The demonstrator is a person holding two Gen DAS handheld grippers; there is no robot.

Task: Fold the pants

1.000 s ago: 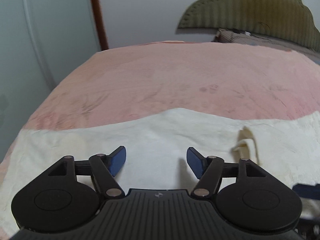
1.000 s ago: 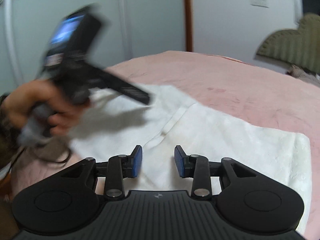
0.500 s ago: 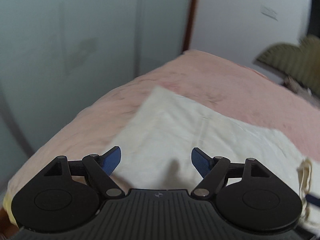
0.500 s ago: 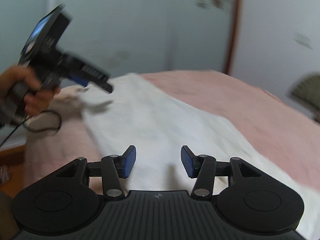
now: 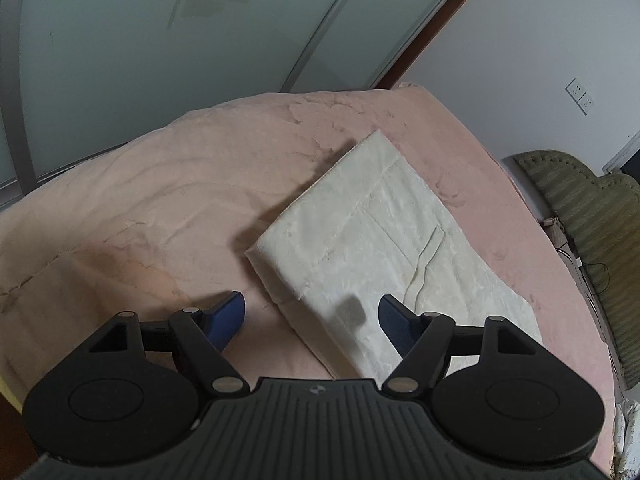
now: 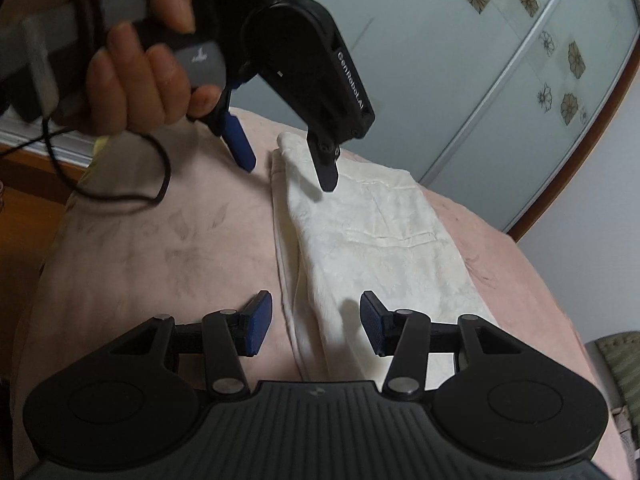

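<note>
The cream pants lie folded into a flat rectangle on the pink bed. They also show in the right wrist view. My left gripper is open and empty, held above the folded edge nearest me. It also shows in the right wrist view, hovering over the far end of the pants. My right gripper is open and empty, above the near end of the pants, straddling the folded edge.
The pink bed fills both views. Pale sliding wardrobe doors stand behind it. An olive green headboard is at the right. A wooden floor edge lies at the left.
Both grippers have lifted and swung round, and now look down on the folded pants. The left gripper has moved from far left to close above the pants' far end.
</note>
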